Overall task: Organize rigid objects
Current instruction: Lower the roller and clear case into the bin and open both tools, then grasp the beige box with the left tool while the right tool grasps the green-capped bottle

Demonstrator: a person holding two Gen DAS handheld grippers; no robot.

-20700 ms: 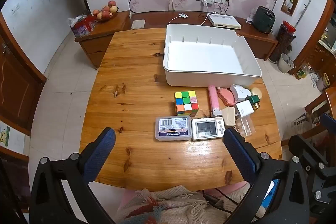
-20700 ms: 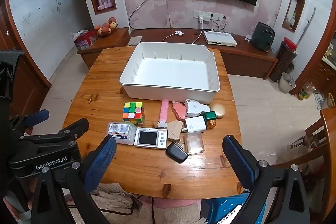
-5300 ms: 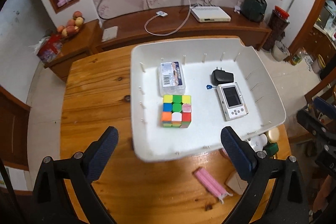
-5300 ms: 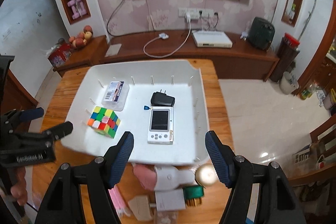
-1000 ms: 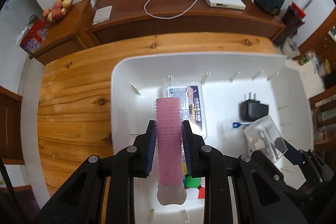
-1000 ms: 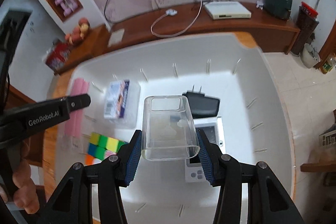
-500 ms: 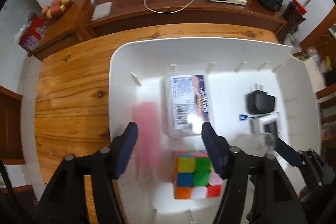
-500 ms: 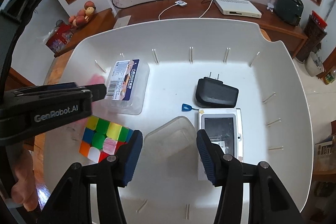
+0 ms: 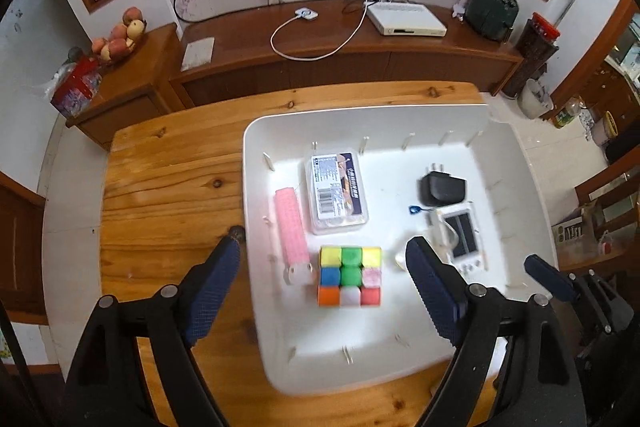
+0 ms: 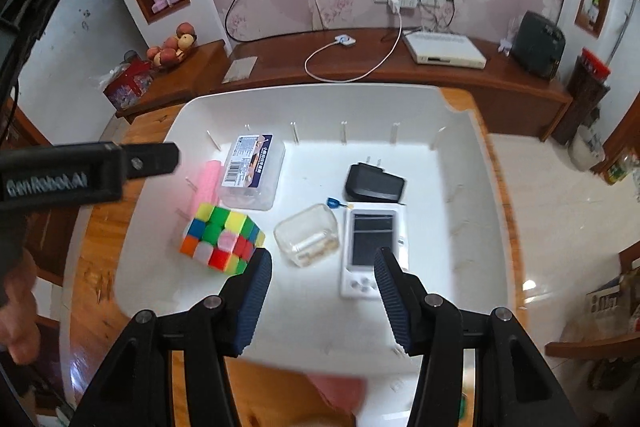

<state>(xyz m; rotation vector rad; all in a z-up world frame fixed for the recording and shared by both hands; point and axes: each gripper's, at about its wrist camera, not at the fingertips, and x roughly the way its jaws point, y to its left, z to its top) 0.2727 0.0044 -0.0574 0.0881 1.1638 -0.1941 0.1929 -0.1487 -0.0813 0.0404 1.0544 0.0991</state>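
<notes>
A white bin (image 9: 256,131) (image 10: 464,131) on the wooden table holds a pink hair roller (image 9: 291,223) (image 10: 208,183), a colour cube (image 9: 349,275) (image 10: 222,239), a clear labelled box (image 9: 335,191) (image 10: 252,173), a black charger (image 9: 442,189) (image 10: 374,183), a white handheld device (image 9: 464,241) (image 10: 374,251) and a clear plastic case (image 10: 308,241). My left gripper (image 9: 323,287) hangs above the bin, its jaws opening with nothing between them. Above the clear case, my right gripper (image 10: 323,301) also stands open and holds nothing.
The wooden table (image 9: 168,195) shows to the left of the bin. A low sideboard (image 9: 360,43) with a router and cable stands behind. A hand (image 10: 16,311) holds the left gripper at the left edge. A pinkish object (image 10: 340,389) lies on the table near the bin's front rim.
The left gripper let go of the pink roller, which now lies in the bin; the right gripper released the clear case beside the device. Both grippers rose and drew back.
</notes>
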